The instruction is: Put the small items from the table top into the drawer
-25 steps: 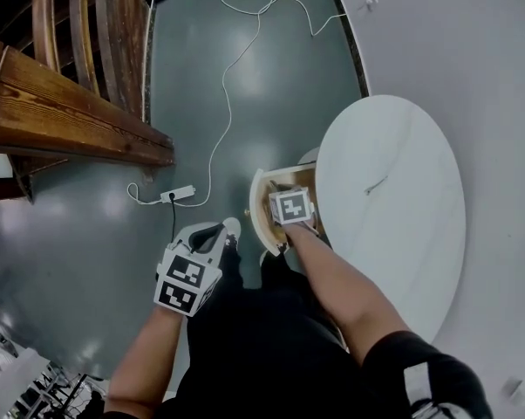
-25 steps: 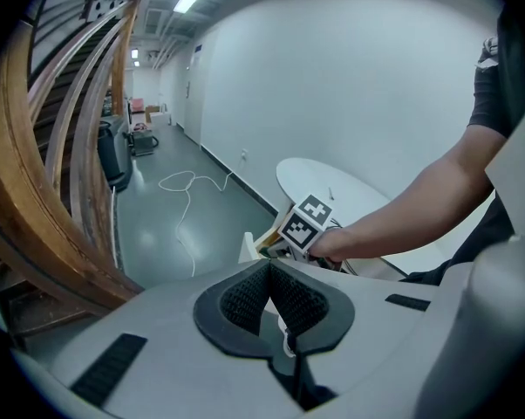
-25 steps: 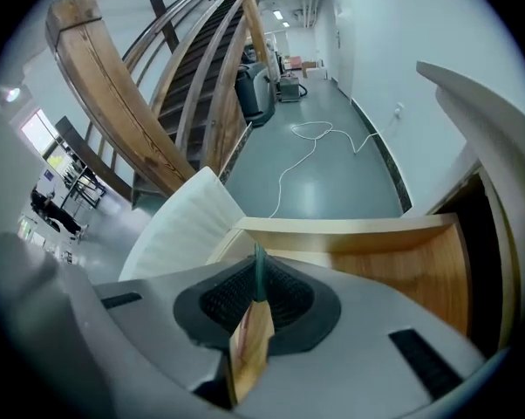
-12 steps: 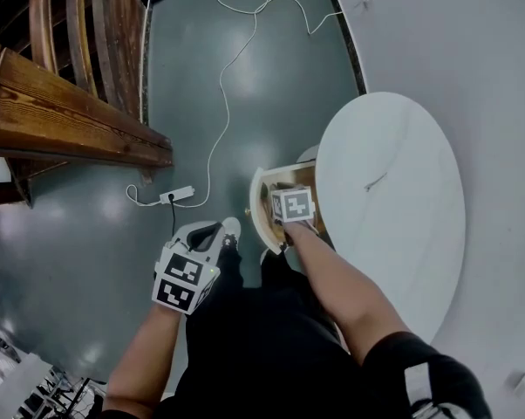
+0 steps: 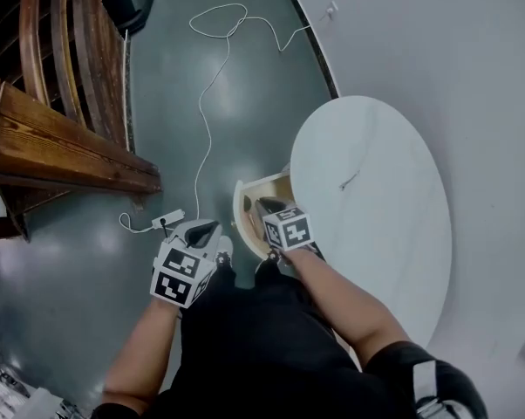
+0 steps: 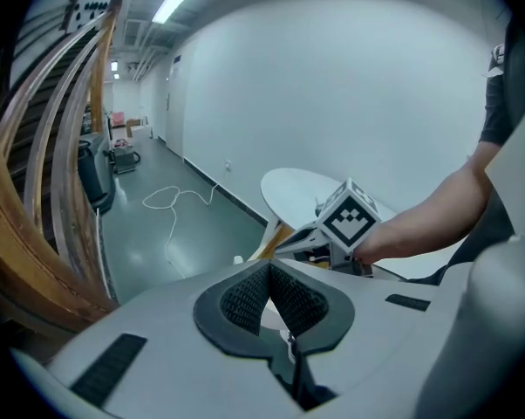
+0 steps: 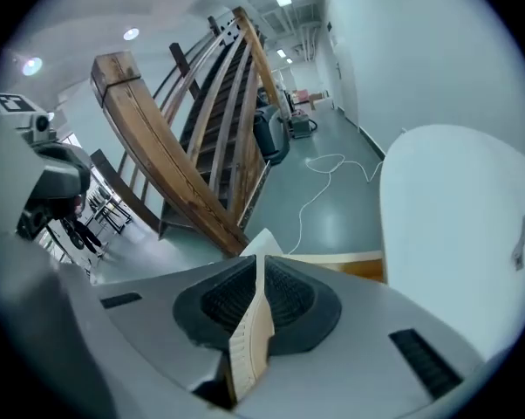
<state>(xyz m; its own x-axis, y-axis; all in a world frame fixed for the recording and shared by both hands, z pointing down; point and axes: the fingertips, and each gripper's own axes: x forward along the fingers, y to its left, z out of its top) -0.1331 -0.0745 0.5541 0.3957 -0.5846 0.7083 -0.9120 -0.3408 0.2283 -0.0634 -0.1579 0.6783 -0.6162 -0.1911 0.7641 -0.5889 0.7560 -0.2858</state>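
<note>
Over drawer [image 5: 264, 181], right gripper [image 7: 261, 278] fingers [image 7: 290, 297] (just tightening) pinch cream card [image 7: 254, 332].

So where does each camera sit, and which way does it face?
Head view: on the person's head, facing steeply down at the white table and open drawer; both arms, left gripper and right gripper show.
Left gripper view: on the left gripper, looking along its shut tongs at the table; the right arm shows.
Right gripper view: on the right gripper, facing the wooden frame; its tongs, just closed further, pinch a thin pale piece.
Shared: all show the table.
</note>
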